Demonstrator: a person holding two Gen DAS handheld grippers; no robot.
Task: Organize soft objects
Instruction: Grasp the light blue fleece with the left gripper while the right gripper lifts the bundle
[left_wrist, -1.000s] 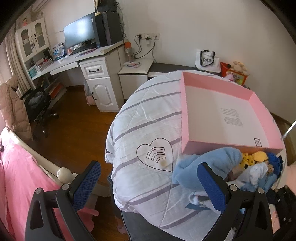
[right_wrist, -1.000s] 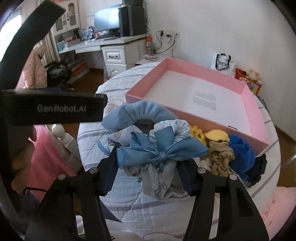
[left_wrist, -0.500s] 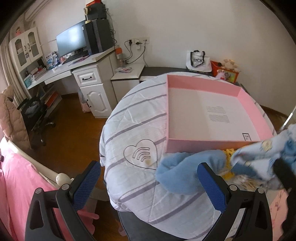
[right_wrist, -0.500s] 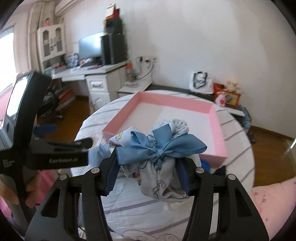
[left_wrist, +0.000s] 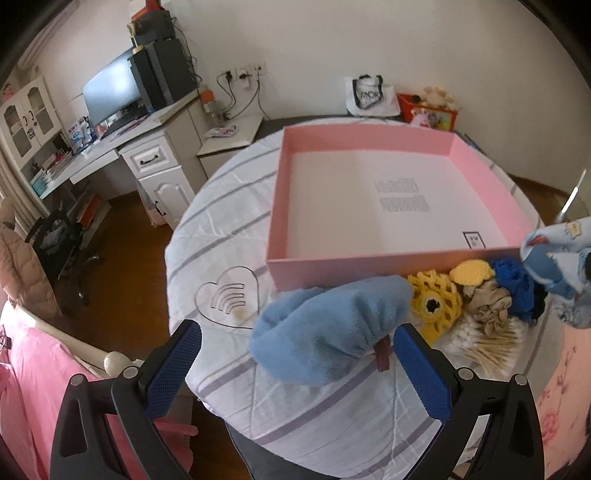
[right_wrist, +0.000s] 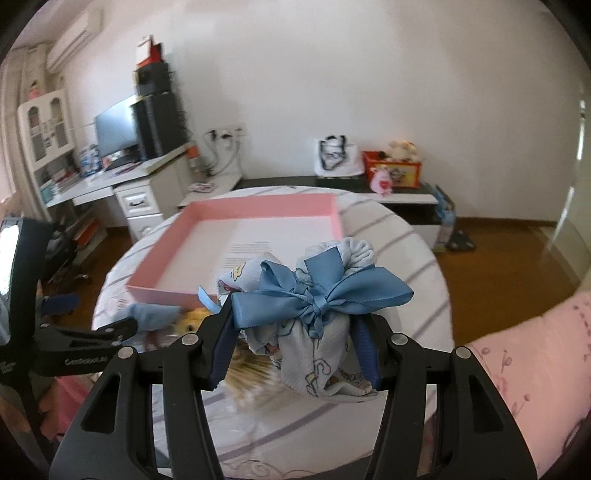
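My right gripper (right_wrist: 295, 341) is shut on a pale printed cloth bundle tied with a blue satin bow (right_wrist: 317, 299) and holds it up above the table, near the pink box's (right_wrist: 258, 206) front right corner. The bundle also shows at the right edge of the left wrist view (left_wrist: 561, 258). My left gripper (left_wrist: 295, 363) is open and empty, just in front of a fluffy light blue headband (left_wrist: 328, 317). Beside the headband lie yellow crochet scrunchies (left_wrist: 436, 299), a beige scrunchie (left_wrist: 487, 299) and a dark blue one (left_wrist: 513, 280). The pink box (left_wrist: 369, 262) is empty.
The round table wears a white striped cover (left_wrist: 229, 229). A pile of cotton swabs (left_wrist: 484, 343) lies at the table's near right. A desk with a monitor (left_wrist: 110, 92) stands at the left. A pink bed (left_wrist: 29, 369) is close at the lower left.
My right gripper has lifted the bow bundle off the pile and carried it up and to the right. The left gripper has shifted, so the headband and scrunchies now lie uncovered.
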